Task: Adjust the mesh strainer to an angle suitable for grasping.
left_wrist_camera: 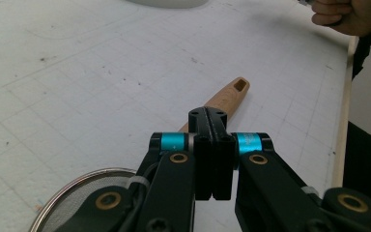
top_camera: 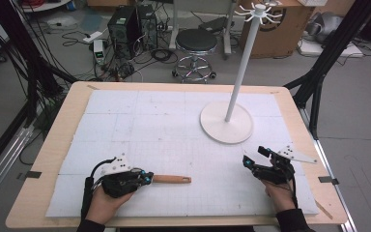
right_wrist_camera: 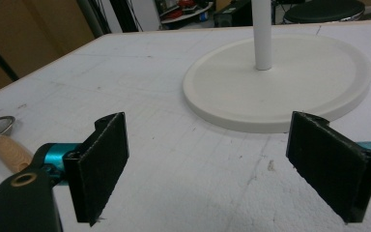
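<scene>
Your left hand-held gripper (top_camera: pixel 147 180) lies low over the near left part of the worktop (top_camera: pixel 67 113), clenched on the wooden handle (top_camera: pixel 173 179) of a strainer. In the left gripper view the jaws meet over that handle, which runs out beyond them to its slotted end, and the strainer's mesh bowl (left_wrist_camera: pixel 77 193) sits under the gripper body on the white mat (top_camera: pixel 174 125). Farther right, the white stand (top_camera: pixel 227 123) rests on its round base, pole upright. Your right hand-held gripper (top_camera: pixel 254 157) sits at the near right, released, its pads (right_wrist_camera: pixel 104 164) well apart with bare mat between them.
</scene>
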The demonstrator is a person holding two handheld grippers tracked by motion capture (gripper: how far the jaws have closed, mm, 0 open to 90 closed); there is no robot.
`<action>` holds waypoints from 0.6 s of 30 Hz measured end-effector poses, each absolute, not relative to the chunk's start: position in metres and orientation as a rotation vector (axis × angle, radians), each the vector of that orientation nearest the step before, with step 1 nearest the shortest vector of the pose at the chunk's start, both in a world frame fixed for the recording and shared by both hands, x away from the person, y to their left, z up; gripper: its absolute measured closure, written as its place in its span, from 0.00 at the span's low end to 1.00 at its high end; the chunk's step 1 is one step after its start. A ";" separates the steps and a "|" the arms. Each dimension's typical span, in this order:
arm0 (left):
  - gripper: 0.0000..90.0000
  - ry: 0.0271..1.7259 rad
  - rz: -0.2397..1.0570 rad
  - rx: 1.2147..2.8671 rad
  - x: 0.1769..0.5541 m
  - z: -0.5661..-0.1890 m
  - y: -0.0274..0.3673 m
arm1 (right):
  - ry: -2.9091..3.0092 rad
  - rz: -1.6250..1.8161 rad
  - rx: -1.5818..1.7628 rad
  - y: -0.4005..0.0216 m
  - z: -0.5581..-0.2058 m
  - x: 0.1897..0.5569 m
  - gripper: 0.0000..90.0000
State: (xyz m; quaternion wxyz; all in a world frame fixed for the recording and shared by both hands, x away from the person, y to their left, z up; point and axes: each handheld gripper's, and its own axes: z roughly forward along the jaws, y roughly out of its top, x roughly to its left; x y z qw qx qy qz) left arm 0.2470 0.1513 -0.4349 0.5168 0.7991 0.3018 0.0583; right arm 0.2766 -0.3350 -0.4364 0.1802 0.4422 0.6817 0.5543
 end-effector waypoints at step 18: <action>1.00 0.812 0.083 2.006 0.263 -0.445 0.151 | 1.926 1.578 1.246 -0.334 -0.435 0.276 0.16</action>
